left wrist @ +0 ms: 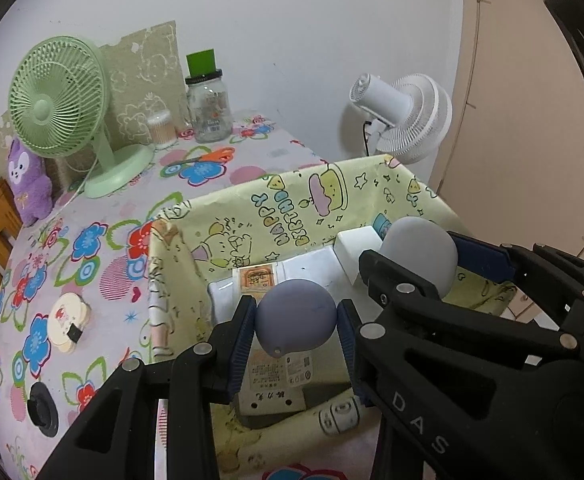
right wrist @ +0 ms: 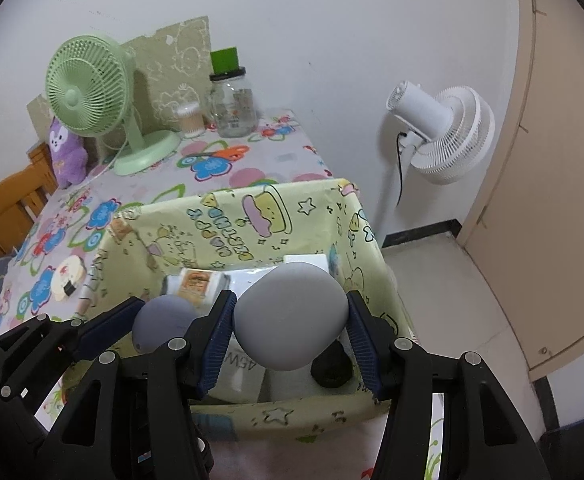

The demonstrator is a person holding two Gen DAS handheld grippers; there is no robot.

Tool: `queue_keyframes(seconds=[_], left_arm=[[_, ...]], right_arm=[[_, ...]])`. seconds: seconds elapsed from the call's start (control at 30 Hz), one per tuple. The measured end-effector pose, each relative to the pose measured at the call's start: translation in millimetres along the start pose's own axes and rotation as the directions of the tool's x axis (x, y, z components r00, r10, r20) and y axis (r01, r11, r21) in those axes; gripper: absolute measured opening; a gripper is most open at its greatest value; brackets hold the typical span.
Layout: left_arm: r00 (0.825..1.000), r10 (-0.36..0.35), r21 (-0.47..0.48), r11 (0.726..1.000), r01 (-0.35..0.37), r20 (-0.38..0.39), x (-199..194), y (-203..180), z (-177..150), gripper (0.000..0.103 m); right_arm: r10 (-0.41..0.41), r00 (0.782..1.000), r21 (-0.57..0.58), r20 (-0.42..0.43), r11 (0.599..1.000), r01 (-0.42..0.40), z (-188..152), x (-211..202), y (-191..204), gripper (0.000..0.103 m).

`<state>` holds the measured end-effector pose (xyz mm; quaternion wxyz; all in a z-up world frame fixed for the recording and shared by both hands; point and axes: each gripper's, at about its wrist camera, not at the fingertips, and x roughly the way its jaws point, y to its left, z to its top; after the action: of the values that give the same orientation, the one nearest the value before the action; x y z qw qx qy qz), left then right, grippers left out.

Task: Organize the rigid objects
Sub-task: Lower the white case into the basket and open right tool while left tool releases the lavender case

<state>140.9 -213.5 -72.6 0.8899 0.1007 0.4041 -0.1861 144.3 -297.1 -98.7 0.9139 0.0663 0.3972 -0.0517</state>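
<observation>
A yellow cartoon-print storage box stands on the flowered table; it also shows in the right wrist view. My left gripper is shut on a small purple-grey egg-shaped object and holds it over the box; that object also shows in the right wrist view. My right gripper is shut on a larger light-grey egg-shaped object, also over the box, to the right of the left one. White boxes and packets lie inside the box.
A green desk fan, a purple plush, a glass jar and a cotton-swab tub stand at the back. A round white item and a black knob lie left of the box. A white floor fan stands right.
</observation>
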Motion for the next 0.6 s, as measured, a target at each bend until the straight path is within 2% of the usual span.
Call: queue_keyframes(seconds=[0.3, 0.6], left_arm=[[1.0, -0.014, -0.005, 1.0, 0.014, -0.012, 10, 6, 7, 0.045], [1.0, -0.009, -0.002, 1.0, 0.009, -0.017, 12, 6, 6, 0.054]], right_arm=[[0.034, 0.999, 0.005, -0.022, 0.999, -0.033, 9, 16, 3, 0.059], [0.021, 0.999, 0.003, -0.028, 1.0, -0.021, 9, 20, 6, 0.059]])
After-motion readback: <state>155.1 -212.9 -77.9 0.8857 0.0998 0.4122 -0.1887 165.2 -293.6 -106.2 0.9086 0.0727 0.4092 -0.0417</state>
